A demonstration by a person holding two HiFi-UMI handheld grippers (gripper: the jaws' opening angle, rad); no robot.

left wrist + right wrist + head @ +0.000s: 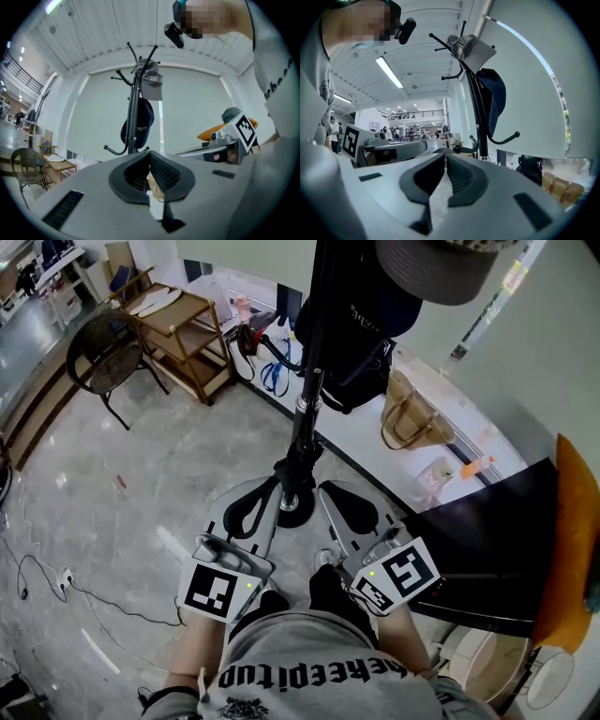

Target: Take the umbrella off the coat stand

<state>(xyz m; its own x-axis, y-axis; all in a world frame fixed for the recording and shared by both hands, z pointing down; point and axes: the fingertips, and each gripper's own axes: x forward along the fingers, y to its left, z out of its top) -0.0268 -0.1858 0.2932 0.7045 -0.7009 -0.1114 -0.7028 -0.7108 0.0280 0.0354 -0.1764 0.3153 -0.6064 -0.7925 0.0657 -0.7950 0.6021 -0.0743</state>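
Note:
The black coat stand (307, 390) rises straight ahead of me from a round base (294, 512). A grey cap (433, 268) and a dark bag (361, 343) hang on it. A slim dark shape runs down along the pole (133, 126), and I cannot tell it apart as the umbrella. Curved lower hooks (506, 138) stick out from the pole. My left gripper (262, 491) (149, 154) and right gripper (330, 491) (445, 157) are held side by side just short of the base. Both are shut with nothing between the pads and point level at the stand.
A tan woven bag (409, 420) hangs right of the stand by the pale wall. At the back left stand a wooden trolley (183, 329) and a wicker chair (101, 357). A dark table (487, 540) is at my right. Cables (56, 582) lie on the grey floor.

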